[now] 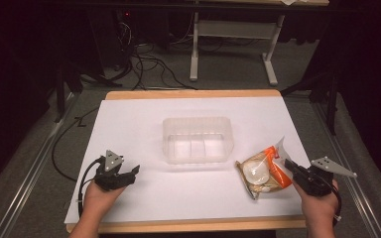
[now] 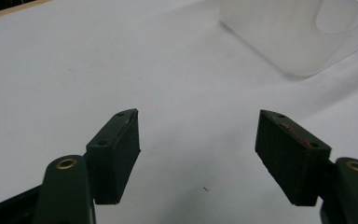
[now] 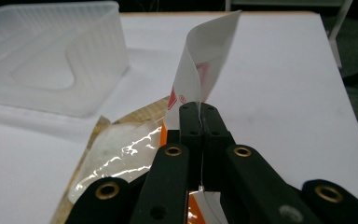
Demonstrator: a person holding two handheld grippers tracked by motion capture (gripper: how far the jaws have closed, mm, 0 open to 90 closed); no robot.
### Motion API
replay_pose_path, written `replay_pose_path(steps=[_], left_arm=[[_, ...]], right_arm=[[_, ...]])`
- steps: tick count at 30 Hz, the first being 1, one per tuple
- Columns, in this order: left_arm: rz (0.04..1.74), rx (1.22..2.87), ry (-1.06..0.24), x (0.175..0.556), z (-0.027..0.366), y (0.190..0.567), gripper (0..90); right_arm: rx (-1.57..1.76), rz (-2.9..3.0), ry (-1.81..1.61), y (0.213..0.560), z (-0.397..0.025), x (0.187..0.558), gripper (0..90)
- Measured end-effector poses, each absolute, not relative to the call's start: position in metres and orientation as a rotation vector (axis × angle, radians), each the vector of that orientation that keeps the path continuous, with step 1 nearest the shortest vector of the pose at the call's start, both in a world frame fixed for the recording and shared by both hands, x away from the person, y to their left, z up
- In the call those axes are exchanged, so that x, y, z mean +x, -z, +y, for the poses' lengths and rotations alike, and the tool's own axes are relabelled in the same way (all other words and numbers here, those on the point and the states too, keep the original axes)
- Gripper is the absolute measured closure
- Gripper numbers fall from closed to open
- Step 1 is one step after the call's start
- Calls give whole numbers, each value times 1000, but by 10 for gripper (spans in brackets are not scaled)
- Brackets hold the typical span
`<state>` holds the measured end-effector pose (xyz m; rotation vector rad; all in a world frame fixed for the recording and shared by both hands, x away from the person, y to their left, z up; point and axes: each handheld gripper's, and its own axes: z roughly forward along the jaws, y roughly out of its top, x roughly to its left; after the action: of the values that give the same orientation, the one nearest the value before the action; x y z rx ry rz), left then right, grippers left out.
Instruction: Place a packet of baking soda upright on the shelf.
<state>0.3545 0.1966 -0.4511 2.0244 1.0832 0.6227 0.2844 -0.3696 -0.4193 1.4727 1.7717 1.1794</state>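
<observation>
- Pinching snack packet (image 1: pixel 263 171) edge: right gripper (image 3: pixel 199 108), jaws closed, right of clear tub (image 1: pixel 197 140).
- Film looks light, floppy, slippery; grip sealed edge.
- Left gripper (image 2: pixel 196 140) agape, empty.

— What sort of place do we have here?

— We take it for a lab or test room. We see a wooden table (image 1: pixel 193 94) covered with a plain white sheet (image 1: pixel 129 129), set on a grey floor (image 1: pixel 34 163) in a dark room.

— What else tells us so?

— We see loose black cables (image 1: pixel 149 67) trailing over the floor behind the table, the white metal legs of another bench (image 1: pixel 194 54) farther back, and metal rails (image 1: pixel 22 196) running along the floor on both sides. We find nothing homely here.
</observation>
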Motion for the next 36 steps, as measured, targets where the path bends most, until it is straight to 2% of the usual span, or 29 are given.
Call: replay_pose_path(steps=[14,23,32,36], left_arm=[[1075,2031,-621,356,195,452,309],[1070,2042,-622,356,194,452,309],[1067,2047,-621,356,193,453,308],[1064,2052,-619,356,193,453,308]], right_arm=[[1293,1631,-1301,378,-345,270,900],[1242,1665,-1246,376,-331,274,900],[1261,1710,-1287,385,-336,283,726],[1295,1712,-1284,391,-345,286,692]])
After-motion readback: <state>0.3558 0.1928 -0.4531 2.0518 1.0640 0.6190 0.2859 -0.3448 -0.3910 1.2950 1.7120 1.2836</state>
